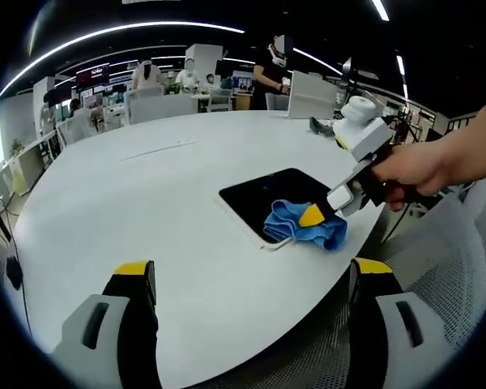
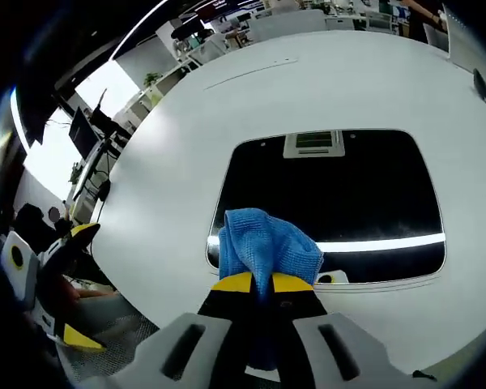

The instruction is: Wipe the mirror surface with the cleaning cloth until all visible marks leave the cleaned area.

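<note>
A dark rectangular mirror (image 1: 269,198) (image 2: 332,190) lies flat on the white table (image 1: 146,203) (image 2: 227,105), reflecting a ceiling light strip. The blue cleaning cloth (image 1: 300,225) (image 2: 266,243) rests bunched on the mirror's near edge. My right gripper (image 2: 262,282) is shut on the cloth; in the left gripper view it enters from the right (image 1: 322,212), held by a hand (image 1: 413,172). My left gripper (image 1: 251,271) hovers open over the table short of the mirror, nothing between its yellow-tipped jaws.
White office desks, monitors and several people stand beyond the table's far edge (image 1: 194,81). A grey mesh chair (image 1: 462,275) sits beside the table at the right. A small dark object (image 1: 320,126) lies near the far rim.
</note>
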`<state>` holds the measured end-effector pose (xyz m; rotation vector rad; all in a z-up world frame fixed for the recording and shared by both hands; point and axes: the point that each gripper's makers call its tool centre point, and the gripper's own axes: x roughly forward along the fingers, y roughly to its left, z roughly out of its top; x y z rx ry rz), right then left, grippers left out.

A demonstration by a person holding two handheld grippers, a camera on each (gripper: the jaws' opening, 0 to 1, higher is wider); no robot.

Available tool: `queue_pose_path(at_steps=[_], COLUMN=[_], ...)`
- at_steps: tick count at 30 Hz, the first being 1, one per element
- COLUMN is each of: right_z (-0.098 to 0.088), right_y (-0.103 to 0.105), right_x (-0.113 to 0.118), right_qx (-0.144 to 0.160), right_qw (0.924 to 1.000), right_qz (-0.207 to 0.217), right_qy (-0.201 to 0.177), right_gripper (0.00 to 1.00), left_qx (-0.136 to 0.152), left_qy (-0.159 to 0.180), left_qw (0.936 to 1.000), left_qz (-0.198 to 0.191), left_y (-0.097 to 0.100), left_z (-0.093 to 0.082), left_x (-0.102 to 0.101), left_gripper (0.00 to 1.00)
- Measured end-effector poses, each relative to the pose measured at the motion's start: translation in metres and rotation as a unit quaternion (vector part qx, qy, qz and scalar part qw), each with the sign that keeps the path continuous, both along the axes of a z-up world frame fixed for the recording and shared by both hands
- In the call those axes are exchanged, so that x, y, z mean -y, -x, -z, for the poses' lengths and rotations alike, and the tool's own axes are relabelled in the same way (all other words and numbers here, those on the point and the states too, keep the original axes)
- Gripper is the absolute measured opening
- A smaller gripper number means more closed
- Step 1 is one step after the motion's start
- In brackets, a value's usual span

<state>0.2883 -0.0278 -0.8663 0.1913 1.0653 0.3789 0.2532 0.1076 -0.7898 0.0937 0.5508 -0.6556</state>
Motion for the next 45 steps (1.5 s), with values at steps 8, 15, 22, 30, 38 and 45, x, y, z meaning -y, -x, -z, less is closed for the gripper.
queue_pose_path(at_steps=[8,15,22,30,38,45], right_z=[0.000,0.000,-0.001,0.000,0.000,0.000], right_y=[-0.002,-0.002,-0.002,-0.003,-0.005,-0.007], right_x=[0.002,0.002,0.010,0.026,0.037,0.044], right_qx=[-0.006,-0.013,-0.013,-0.012,-0.011,-0.011], right_qw=[0.9999,0.9995,0.9995,0.9994,0.9994,0.9993], right_qz=[0.002,0.005,0.001,0.010,0.020,0.027], right_qy=[-0.015,-0.030,-0.028,-0.031,-0.027,-0.024], right_gripper=[0.01,0.01,0.01,0.01,0.01,0.01], left_qx=[0.003,0.012,0.001,0.003,0.003,0.004], left_qy=[-0.005,-0.015,-0.015,-0.013,-0.012,-0.011], left_qw=[1.0000,0.9998,0.9999,0.9999,0.9999,0.9999], left_qz=[-0.001,-0.003,-0.005,-0.008,-0.007,-0.007], left_y=[-0.001,-0.003,-0.003,-0.004,-0.004,-0.003], left_z=[0.000,0.000,0.002,0.002,0.002,0.001], left_x=[-0.001,-0.003,-0.004,-0.005,-0.004,-0.004], left_gripper=[0.99,0.99,0.99,0.99,0.99,0.99])
